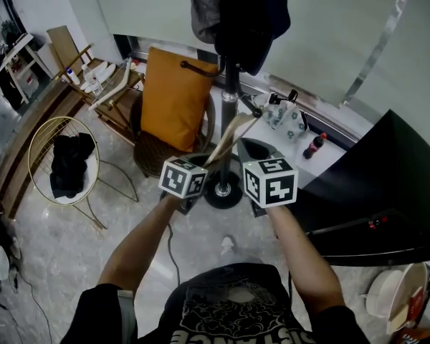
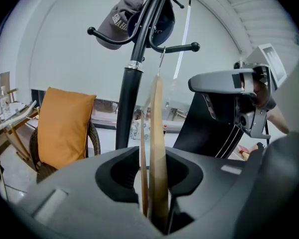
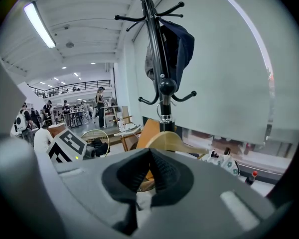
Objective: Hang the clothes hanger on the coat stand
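At the bottom centre of the head view, the person's two bare forearms are reaching forward, side by side. The left hand-held gripper (image 2: 153,183) is sitting with its jaws spread. The wooden clothes hanger (image 2: 158,133) is standing edge-on in the gap between them, and the pads are not squeezing it. The right hand-held gripper (image 3: 149,171) is keeping its jaws pressed together with nothing pinched between them. It is hovering just beside the hanger, whose curved shoulder is showing right above those jaws in the middle of the right gripper view.

From the left hand-held gripper, the hanger is rising toward the centre top of the left gripper view. Its thin wire hook is reaching a lower peg of the coat stand (image 1: 230,95) and seems to be resting over it.

The stand's black pole is running up the middle of the head view from a round base on the pale floor (image 1: 72,242). A grey cap (image 2: 117,24) and a dark garment (image 1: 251,13) are hanging near its top.

Left of the pole, an orange cushion (image 1: 173,95) is leaning upright in a wicker chair (image 1: 154,156). Further left, a gold wire basket (image 1: 36,142) is holding black clothing. At right of centre, beyond the stand, a cola bottle (image 1: 313,146) is lying on a white ledge.
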A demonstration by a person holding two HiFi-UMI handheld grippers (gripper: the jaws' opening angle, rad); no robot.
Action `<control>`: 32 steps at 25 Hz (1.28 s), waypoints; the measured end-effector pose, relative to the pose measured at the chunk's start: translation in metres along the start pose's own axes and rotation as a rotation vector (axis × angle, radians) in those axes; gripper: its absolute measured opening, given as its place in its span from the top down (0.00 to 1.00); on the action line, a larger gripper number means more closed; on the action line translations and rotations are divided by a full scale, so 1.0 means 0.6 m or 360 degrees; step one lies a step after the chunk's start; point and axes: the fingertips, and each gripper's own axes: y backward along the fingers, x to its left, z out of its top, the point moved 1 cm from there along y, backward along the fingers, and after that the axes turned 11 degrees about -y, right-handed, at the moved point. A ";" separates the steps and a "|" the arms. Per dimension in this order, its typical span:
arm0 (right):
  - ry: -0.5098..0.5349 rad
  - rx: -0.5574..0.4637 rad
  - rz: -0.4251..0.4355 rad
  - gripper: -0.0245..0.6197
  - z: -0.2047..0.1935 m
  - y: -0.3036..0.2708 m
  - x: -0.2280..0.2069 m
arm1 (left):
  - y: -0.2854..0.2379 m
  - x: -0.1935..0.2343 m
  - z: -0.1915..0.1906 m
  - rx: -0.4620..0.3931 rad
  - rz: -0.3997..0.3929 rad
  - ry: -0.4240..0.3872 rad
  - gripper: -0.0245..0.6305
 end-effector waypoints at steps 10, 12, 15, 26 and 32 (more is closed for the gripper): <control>-0.0008 0.0014 0.0015 0.96 -0.009 0.001 0.016 | 0.027 0.011 -0.011 0.0003 0.0061 0.0011 0.75; -0.0007 0.0014 0.0019 0.96 -0.011 0.002 0.021 | 0.034 0.013 -0.012 0.0000 0.0073 0.0011 0.74; -0.0005 0.0018 0.0021 0.96 -0.015 0.003 0.027 | 0.045 0.015 -0.012 -0.0013 0.0101 0.0012 0.74; 0.0008 0.0021 0.0037 0.96 -0.026 0.016 0.062 | 0.097 0.013 0.005 -0.0103 0.0159 0.0044 0.74; 0.0022 0.0030 0.0041 0.96 -0.038 0.030 0.086 | 0.133 0.000 0.020 -0.0162 0.0227 0.0029 0.74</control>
